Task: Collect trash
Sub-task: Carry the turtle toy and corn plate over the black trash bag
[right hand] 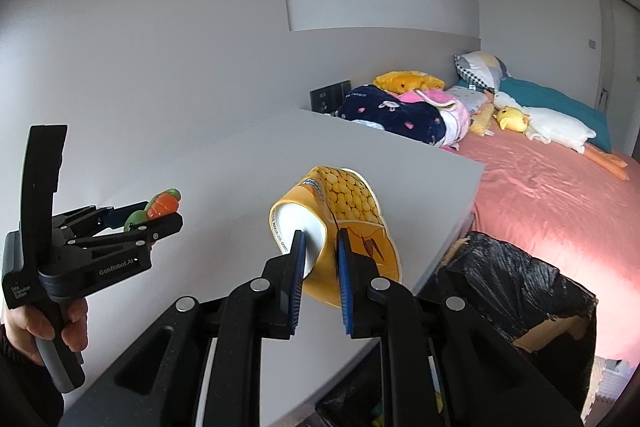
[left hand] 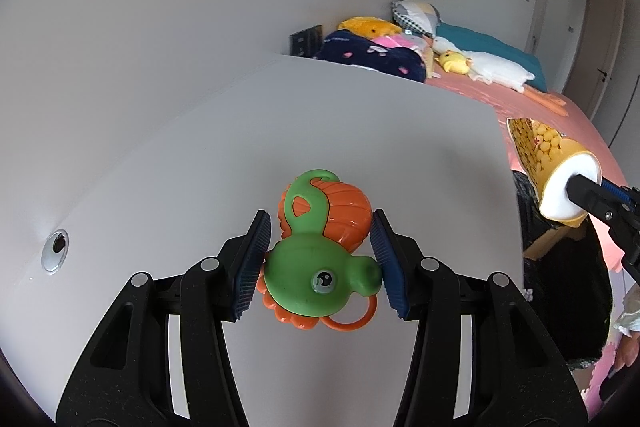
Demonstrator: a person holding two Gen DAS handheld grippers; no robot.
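Up above the white table [left hand: 200, 167], the left gripper [left hand: 320, 259] clamps a green-and-orange toy [left hand: 320, 259] between its blue pads [left hand: 250, 267], one pad pressed on each side of the toy's body; the toy's orange ring hangs toward the camera, and whether it touches the table cannot be told. From the right wrist view the same left gripper [right hand: 140, 217] appears over the table's left part, with the person's hand [right hand: 56, 323] wrapped round its grey handle and the toy [right hand: 156, 209] poking out between the fingers. Nearer the table's right edge, the right gripper [right hand: 320, 259] is closed on a squashed yellow cup [right hand: 348, 211] printed with corn kernels, one pad inside its white mouth and the other outside on the wall. Just beside the table's right edge, lower down, stands a box lined with a black bag [right hand: 516, 283]. Beyond the table's far edge lies a pink bed [right hand: 560, 195] heaped with plush toys [right hand: 400, 107].
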